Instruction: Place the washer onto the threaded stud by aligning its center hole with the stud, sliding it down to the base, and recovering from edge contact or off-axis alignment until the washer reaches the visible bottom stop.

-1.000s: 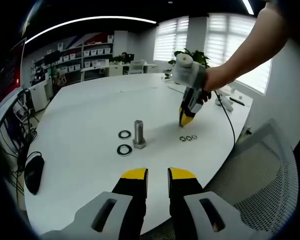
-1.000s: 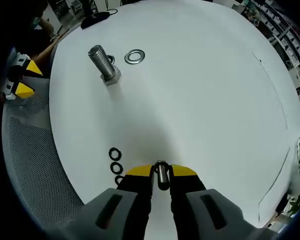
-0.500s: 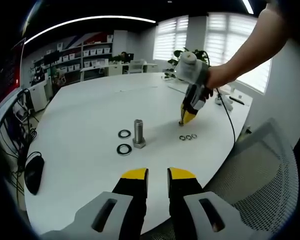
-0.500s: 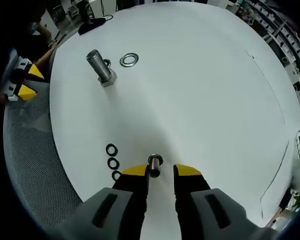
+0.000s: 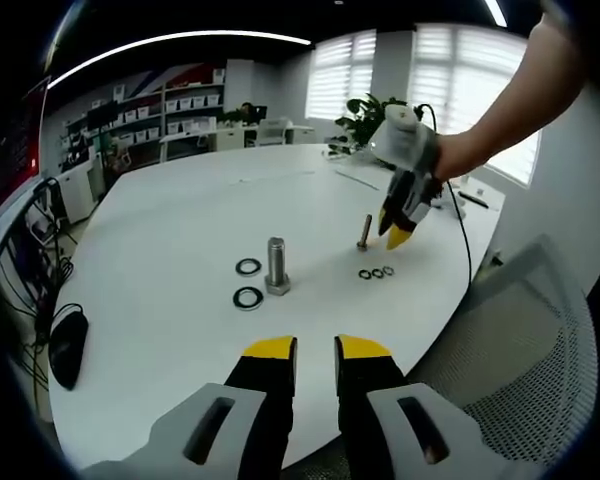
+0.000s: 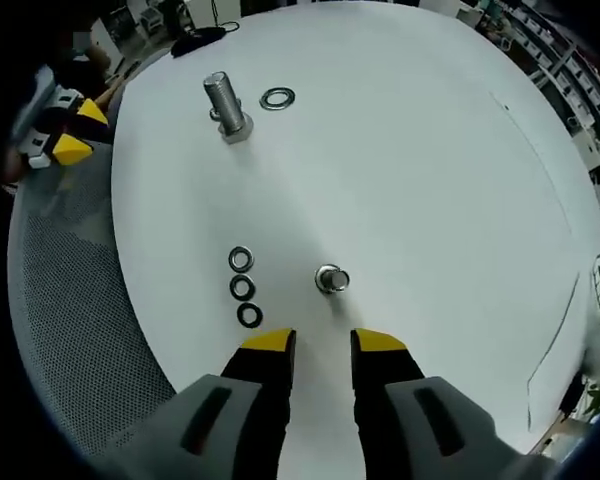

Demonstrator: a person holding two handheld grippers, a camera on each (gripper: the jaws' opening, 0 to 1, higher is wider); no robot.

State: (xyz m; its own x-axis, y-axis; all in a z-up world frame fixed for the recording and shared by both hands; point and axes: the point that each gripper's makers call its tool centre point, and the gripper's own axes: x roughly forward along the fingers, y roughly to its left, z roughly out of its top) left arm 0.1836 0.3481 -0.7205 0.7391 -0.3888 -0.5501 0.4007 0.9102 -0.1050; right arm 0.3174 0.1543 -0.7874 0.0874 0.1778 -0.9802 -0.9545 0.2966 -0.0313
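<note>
Small stud point(image 6: 329, 279) upright (untouched) just beyond open right tool point(image 6: 323, 343).

I'm working in an office: a big round white meeting table point(image 5: 180, 220) sits under a long ceiling strip light point(image 5: 180, 40), with a grey mesh chair point(image 5: 520, 330) pulled up beside it. Behind stand shelves point(image 5: 185, 110) stacked with white boxes, desks, a potted plant point(image 5: 380, 110), and windows with white blinds point(image 5: 460, 70)

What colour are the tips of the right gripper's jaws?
Yellow, on black jaws of the right gripper; clearest in the right gripper view.
</note>
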